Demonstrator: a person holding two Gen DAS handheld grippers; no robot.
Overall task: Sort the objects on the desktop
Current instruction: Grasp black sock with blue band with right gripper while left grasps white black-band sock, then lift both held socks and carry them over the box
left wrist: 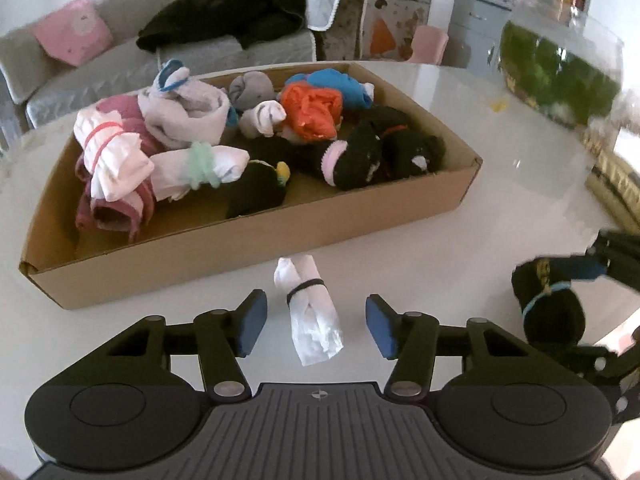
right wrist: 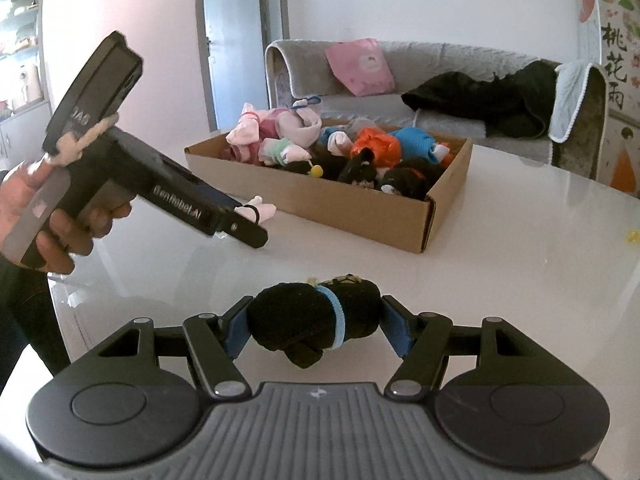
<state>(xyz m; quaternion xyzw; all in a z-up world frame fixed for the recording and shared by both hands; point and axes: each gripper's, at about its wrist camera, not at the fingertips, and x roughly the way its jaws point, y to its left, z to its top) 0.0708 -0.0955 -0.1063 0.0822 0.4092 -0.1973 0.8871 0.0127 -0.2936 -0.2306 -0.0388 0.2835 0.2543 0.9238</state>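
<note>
A cardboard box (left wrist: 256, 236) on the white table holds several rolled sock bundles; it also shows in the right wrist view (right wrist: 434, 216). A white sock roll with a black band (left wrist: 310, 308) lies on the table in front of the box, between the fingers of my open left gripper (left wrist: 316, 326). My right gripper (right wrist: 316, 328) is shut on a black sock roll with a blue band (right wrist: 316, 320), held just above the table. That roll also shows in the left wrist view (left wrist: 548, 304). The left gripper and white roll (right wrist: 256, 210) show in the right wrist view.
A grey sofa (right wrist: 440, 80) with a pink cushion and black clothing stands behind the table. A glass tank with green plants (left wrist: 560, 76) sits at the table's far right. A small yellow scrap (left wrist: 498, 106) lies near it.
</note>
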